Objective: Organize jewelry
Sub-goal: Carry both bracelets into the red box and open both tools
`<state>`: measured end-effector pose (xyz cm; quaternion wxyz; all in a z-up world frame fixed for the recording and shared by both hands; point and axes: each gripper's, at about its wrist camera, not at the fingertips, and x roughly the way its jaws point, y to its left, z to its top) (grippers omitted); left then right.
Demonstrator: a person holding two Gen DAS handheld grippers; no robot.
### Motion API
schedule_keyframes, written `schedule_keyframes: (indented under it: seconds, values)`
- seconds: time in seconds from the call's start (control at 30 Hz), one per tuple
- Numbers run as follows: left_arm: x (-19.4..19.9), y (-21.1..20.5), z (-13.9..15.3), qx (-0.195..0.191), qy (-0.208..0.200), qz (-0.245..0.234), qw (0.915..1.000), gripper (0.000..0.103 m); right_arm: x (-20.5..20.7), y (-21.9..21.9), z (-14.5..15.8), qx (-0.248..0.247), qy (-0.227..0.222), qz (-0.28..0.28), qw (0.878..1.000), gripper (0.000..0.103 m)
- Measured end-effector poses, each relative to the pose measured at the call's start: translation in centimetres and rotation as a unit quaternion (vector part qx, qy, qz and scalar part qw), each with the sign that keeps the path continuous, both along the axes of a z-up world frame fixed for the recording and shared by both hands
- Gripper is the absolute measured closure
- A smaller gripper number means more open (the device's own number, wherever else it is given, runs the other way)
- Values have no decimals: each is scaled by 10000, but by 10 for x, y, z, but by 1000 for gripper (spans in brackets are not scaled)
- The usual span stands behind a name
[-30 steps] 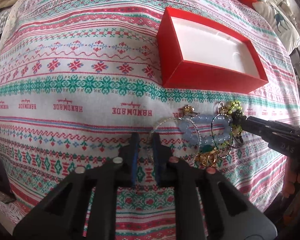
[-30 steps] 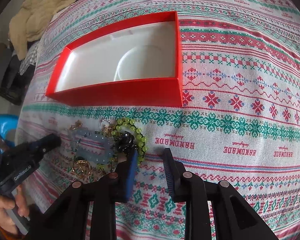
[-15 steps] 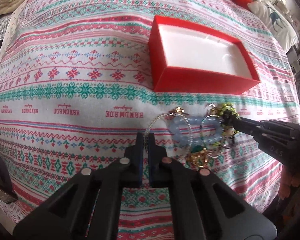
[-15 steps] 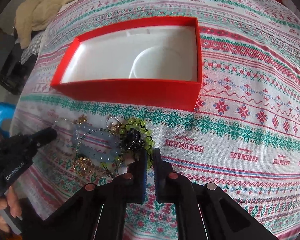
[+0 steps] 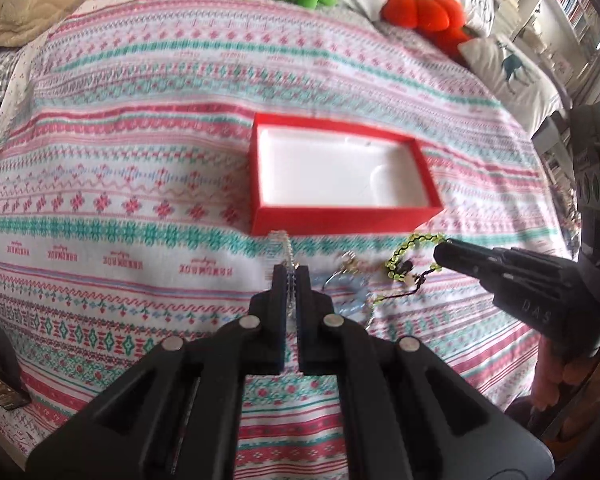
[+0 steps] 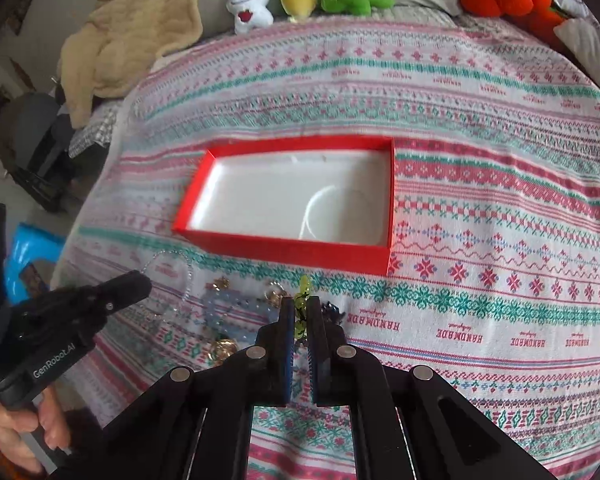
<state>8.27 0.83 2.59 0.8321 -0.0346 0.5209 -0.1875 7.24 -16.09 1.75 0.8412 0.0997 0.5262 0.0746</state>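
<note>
Two tools at my command: left tool [image 5: 291,280] pinches a clear beaded bracelet [image 5: 287,258], right tool [image 6: 303,312] grips a yellow-green beaded strand [image 6: 302,294], before an open, white-lined red box [image 6: 284,246].

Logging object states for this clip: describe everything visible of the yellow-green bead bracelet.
The yellow-green bead bracelet is a loop of small, glossy, translucent round beads, plastic or glass by the look. The right gripper is shut on one part, lifting it off the patterned cloth just in front of the red box. The rest hangs stretched, with a dark strand at its lower end trailing toward the jewelry pile.
</note>
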Motion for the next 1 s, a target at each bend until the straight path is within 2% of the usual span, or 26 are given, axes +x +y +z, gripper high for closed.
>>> schedule_keyframes:
  seconds: [0.2,0.43,0.67,0.77,1.0]
  values:
    - [4,-9,18,-292,-201,4,9994,98,-7,-15,28,240,-289,-77,9993,98]
    - [17,-25,35,-816,-416,-87,9958,98,-1,-22,50,432,-603,-261,9969,98]
    - [41,-46,24,-1263,-368,-252,9910,98,13,-28,50,319,-749,-445,9957,97]
    - [52,-49,10,-1206,-289,-219,9920,98,20,-28,49,233,-806,-500,9952,97]
    - [70,-36,-18,-670,-148,71,9976,98,36,-13,47,316,-903,-339,9948,97]
